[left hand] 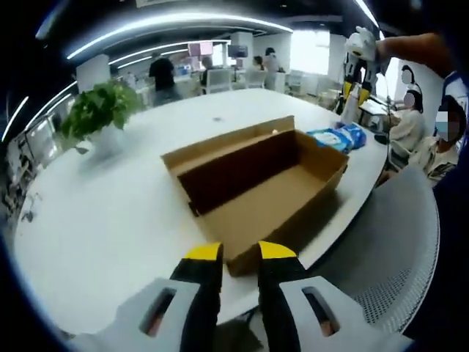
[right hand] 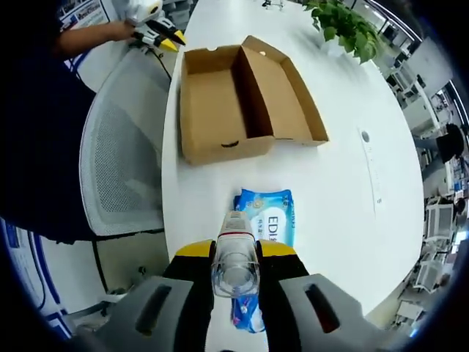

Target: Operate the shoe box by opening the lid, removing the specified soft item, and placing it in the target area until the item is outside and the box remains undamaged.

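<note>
A brown cardboard shoe box (left hand: 256,192) (right hand: 220,110) lies on the white table with its lid (left hand: 227,143) (right hand: 282,92) folded open, and its inside looks bare. A blue soft wipes pack (left hand: 337,137) (right hand: 267,218) rests on the table just outside the box. My right gripper (right hand: 236,251) hovers over that pack, shut on a clear plastic bottle (right hand: 236,260). In the left gripper view a hand holds my right gripper (left hand: 354,86) up at the far side. My left gripper (left hand: 240,253) (right hand: 163,37) hangs near the box's end, jaws slightly apart with nothing between them.
A potted plant (left hand: 99,110) (right hand: 344,26) stands on the table beyond the box. A grey mesh chair (left hand: 399,242) (right hand: 121,158) sits against the table edge beside the box. People sit at desks behind (left hand: 410,128). A small round fitting (right hand: 365,136) is set in the tabletop.
</note>
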The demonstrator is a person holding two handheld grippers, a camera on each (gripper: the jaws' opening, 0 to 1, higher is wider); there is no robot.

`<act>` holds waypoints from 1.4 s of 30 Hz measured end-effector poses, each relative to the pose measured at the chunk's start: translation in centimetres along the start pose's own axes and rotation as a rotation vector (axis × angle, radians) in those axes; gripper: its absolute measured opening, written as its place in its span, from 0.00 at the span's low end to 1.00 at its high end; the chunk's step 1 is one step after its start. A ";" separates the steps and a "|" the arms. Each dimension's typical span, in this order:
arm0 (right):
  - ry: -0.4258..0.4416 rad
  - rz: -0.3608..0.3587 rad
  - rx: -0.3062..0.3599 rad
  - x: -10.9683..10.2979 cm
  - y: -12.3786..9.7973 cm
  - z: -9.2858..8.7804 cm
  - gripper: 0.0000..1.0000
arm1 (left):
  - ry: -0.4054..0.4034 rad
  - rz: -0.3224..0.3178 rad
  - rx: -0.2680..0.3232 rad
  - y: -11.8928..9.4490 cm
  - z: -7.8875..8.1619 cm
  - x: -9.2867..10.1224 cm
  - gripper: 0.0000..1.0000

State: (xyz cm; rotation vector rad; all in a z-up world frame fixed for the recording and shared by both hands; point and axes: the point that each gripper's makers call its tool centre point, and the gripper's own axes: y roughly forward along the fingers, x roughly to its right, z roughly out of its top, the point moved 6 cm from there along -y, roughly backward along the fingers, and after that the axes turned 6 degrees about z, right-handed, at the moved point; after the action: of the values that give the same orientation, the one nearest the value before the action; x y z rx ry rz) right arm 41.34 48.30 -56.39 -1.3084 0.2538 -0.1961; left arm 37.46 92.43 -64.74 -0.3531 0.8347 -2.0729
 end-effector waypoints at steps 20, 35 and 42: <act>0.045 -0.019 -0.012 0.5 -0.3 -2.4 0.19 | -0.126 0.092 -0.026 1.8 -0.6 -1.3 0.11; 0.054 -0.026 -0.013 2.0 -0.1 -3.3 0.19 | -0.187 0.116 -0.067 2.2 -0.7 -1.4 0.04; 0.045 -0.022 -0.035 2.8 0.1 -3.9 0.19 | -0.213 0.134 -0.069 2.3 -0.7 -1.2 0.03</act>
State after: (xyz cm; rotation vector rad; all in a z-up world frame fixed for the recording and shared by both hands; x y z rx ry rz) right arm 42.88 43.87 -57.66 -1.3427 0.2821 -0.2405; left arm 39.21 92.80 -66.75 -0.5313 0.7796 -1.8489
